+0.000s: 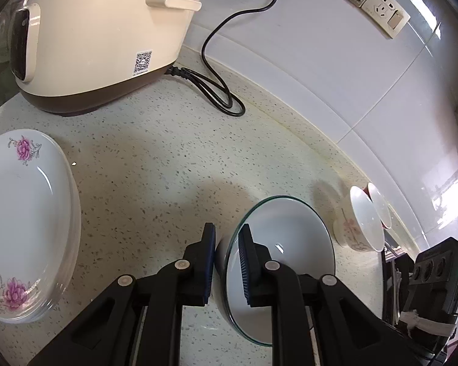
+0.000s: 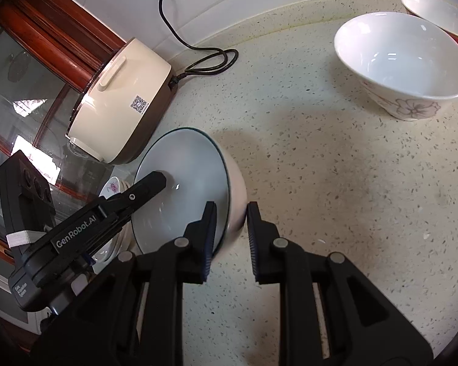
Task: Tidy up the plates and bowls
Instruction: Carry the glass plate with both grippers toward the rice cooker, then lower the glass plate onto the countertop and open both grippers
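Tilting above the speckled countertop point(image 1: 155, 158), a white bowl with a dark rim point(image 1: 284, 244) is pinched on opposite sides of its rim by both tools: the left gripper point(image 1: 227, 262) and the right gripper point(image 2: 230, 238) each have their jaws clamped over its wall. Floral plates point(image 1: 24, 222) are stacked to the left; a flowered bowl point(image 2: 403, 61) stands well apart, with a rice cooker point(image 1: 97, 48) beyond.

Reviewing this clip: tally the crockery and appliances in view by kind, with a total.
Bowls: 3, namely the blue-rimmed bowl gripped by both grippers, the floral bowl and the red-patterned bowl
Plate stacks: 1, the flowered plates; how many plates cannot be told
Rice cookers: 1
Total: 5
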Demonstrator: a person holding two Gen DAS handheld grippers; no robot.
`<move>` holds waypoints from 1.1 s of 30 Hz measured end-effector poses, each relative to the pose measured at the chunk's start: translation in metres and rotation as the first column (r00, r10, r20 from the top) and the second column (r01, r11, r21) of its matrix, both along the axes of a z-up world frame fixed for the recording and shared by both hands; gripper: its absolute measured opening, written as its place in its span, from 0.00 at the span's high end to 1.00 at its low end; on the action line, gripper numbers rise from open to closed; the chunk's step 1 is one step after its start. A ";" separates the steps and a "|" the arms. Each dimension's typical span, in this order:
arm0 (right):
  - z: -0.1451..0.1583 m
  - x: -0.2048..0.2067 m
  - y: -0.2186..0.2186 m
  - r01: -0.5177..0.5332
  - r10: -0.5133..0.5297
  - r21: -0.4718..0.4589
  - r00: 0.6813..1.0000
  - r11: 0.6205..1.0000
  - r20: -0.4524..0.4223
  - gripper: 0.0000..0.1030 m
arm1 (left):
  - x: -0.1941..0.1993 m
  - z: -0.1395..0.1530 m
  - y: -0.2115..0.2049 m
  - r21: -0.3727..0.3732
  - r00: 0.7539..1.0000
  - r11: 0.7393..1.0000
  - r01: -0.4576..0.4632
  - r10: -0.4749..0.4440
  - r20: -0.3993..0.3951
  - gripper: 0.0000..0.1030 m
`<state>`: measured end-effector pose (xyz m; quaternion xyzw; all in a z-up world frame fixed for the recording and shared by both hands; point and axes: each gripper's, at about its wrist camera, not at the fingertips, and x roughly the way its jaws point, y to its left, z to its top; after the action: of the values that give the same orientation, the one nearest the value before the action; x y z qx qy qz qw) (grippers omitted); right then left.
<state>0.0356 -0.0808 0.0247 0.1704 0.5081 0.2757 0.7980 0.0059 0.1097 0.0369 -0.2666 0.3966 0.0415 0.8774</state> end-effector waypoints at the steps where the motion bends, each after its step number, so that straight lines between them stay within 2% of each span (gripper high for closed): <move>1: 0.000 0.000 0.001 -0.004 0.004 0.000 1.000 1.000 0.003 0.77 | -0.001 0.000 0.000 0.004 1.000 1.000 -0.001 0.001 0.001 0.85; 9: -0.001 0.000 0.008 -0.006 0.006 0.004 1.000 1.000 0.023 0.76 | -0.005 -0.003 0.003 0.060 0.999 0.998 -0.034 0.034 0.003 0.85; 16: 0.003 -0.003 0.018 -0.026 0.027 -0.017 0.998 1.000 0.062 0.58 | -0.009 -0.007 -0.001 0.114 0.998 0.991 -0.070 0.069 0.007 0.83; 18: 0.005 -0.005 0.020 -0.023 0.024 -0.017 0.997 1.000 0.077 0.49 | -0.012 -0.008 -0.001 0.134 0.996 0.987 -0.084 0.083 0.014 0.81; 20: 0.008 -0.006 0.019 -0.003 0.006 -0.033 0.995 0.999 0.100 0.40 | -0.016 -0.008 0.001 0.147 0.994 0.984 -0.105 0.104 0.016 0.75; 22: 0.011 -0.006 0.015 0.022 -0.018 -0.034 0.993 0.999 0.115 0.36 | -0.021 -0.006 0.001 0.176 0.992 0.976 -0.128 0.125 0.028 0.62; 25: 0.014 -0.005 0.008 0.041 -0.039 -0.015 0.992 0.999 0.119 0.35 | -0.029 0.000 0.001 0.207 0.987 0.965 -0.162 0.153 0.058 0.48; 29: 0.020 -0.007 0.004 0.063 -0.058 -0.028 0.987 0.998 0.153 0.34 | -0.034 0.005 -0.002 0.244 0.983 0.953 -0.179 0.163 0.085 0.44; 33: 0.032 -0.012 -0.001 0.100 -0.083 -0.063 0.971 0.993 0.226 0.32 | -0.038 0.009 -0.009 0.281 0.980 0.940 -0.194 0.171 0.104 0.40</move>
<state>0.0239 -0.0820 0.0563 0.1322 0.4170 0.2370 0.8675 -0.0319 0.1012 0.0459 -0.1723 0.3255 0.1698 0.9141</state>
